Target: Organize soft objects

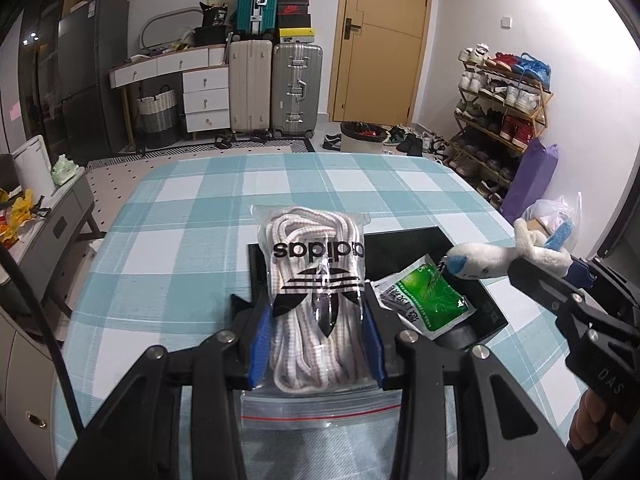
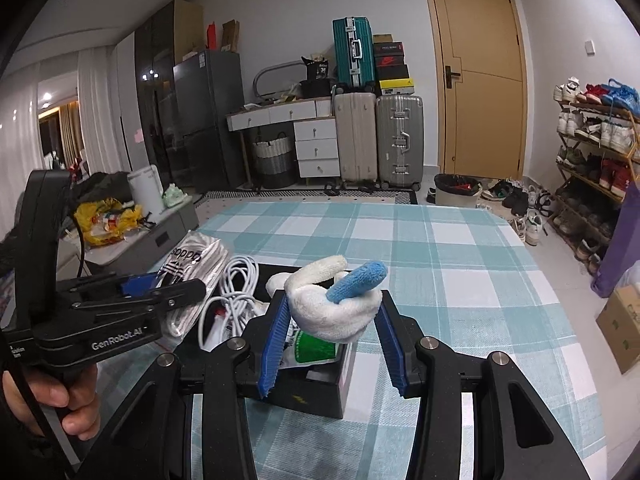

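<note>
My left gripper point(image 1: 316, 344) is shut on a clear zip bag of white laces point(image 1: 316, 276) with a black logo, held over the left part of a black box point(image 1: 440, 244). In the box lies a green and white packet point(image 1: 432, 300). From the right, my right gripper point(image 1: 560, 270) holds a white and blue plush toy point(image 1: 492, 256) above the box. In the right wrist view the right gripper point(image 2: 334, 342) is shut on the plush toy point(image 2: 336, 312). Below it are the black box point(image 2: 320, 396), the green packet point(image 2: 312, 350) and a coiled white cable point(image 2: 240, 280). The left gripper point(image 2: 168, 284) holds the laces bag point(image 2: 188, 264).
The box stands on a table with a teal and white checked cloth point(image 1: 200, 216). A grey side cabinet point(image 2: 160, 236) with clutter stands to the left. On the floor to the right are a cardboard box point(image 2: 624, 320) and a shoe rack point(image 2: 592, 160). A hand point(image 2: 76, 404) grips the left handle.
</note>
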Demonstrator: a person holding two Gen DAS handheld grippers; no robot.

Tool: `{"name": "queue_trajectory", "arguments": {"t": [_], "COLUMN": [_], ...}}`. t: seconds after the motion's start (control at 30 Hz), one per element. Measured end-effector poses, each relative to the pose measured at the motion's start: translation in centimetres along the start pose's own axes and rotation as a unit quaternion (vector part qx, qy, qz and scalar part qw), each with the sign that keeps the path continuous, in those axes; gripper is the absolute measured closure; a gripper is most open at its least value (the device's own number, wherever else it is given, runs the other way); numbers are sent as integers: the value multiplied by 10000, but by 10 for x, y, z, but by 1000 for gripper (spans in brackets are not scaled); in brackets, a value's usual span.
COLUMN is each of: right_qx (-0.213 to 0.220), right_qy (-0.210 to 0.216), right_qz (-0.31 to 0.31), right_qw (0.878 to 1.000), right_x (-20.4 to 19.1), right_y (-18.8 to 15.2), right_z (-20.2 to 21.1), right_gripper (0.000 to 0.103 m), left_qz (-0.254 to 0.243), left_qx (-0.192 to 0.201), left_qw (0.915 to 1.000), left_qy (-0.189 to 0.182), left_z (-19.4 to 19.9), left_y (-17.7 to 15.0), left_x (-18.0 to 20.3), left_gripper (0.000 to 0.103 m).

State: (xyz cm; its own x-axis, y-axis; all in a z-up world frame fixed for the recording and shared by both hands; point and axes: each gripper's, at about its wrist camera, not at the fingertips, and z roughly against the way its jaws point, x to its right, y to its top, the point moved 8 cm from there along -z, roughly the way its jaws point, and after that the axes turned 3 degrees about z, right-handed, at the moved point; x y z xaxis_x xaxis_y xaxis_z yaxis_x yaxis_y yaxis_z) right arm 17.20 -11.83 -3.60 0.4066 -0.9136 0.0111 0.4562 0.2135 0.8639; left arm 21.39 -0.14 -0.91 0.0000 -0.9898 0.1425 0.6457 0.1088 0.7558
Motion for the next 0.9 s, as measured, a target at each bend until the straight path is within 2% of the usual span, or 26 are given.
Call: {"name": "queue_trajectory", "arguments": {"t": [0.33,0.43,0.53,0.57,0.6,0.63,0.67,0.73,0.77,0.8,0.87,0.9], "right_qx": [-95,-78,-185,-195,-198,-198,-180,-112,-119,-133,-61,-6], "right_qy": [-107,16,106,103,80,92,101,73,76,90,129,185], "right_qz": [172,159,256,271,270,256,238,240,269,288,294,281], "right_qw": [9997,9998,9994,9994,9994,9994,9995,9996,9995,9995,9995,9994], "right_x": [-2,-8,-15,-15,-15,-14,-13,-9,-7,-6,-5,-5], "right_y": [-2,0,-1,-1,-2,-3,-3,-3,-3,-4,-5,-6], "right_z": [-20,-29,-37,-38,-36,-34,-32,-25,-21,-18,-10,-4], "right_gripper": [60,60,53,51,50,43,36,34,29,24,8,5], "left_qz": [-173,-249,-193,-179,-171,-165,-160,-191,-201,-198,-230,-247], "left_qx": [-69,-67,-148,-149,-144,-138,-105,-63,-66,-25,155,185], "left_qw": [9998,9997,9997,9997,9997,9997,9998,9998,9997,9997,9996,9995], "left_qy": [-2,-3,25,52,62,70,84,92,115,135,102,110], "left_z": [-15,-14,-13,-12,-10,-9,-6,-2,0,3,13,16], "left_y": [-3,-3,-2,-1,-1,-1,0,1,1,1,1,0], "left_x": [14,15,10,8,7,5,4,3,3,2,3,3], "left_gripper": [64,63,60,57,47,41,39,32,19,12,7,3]}}
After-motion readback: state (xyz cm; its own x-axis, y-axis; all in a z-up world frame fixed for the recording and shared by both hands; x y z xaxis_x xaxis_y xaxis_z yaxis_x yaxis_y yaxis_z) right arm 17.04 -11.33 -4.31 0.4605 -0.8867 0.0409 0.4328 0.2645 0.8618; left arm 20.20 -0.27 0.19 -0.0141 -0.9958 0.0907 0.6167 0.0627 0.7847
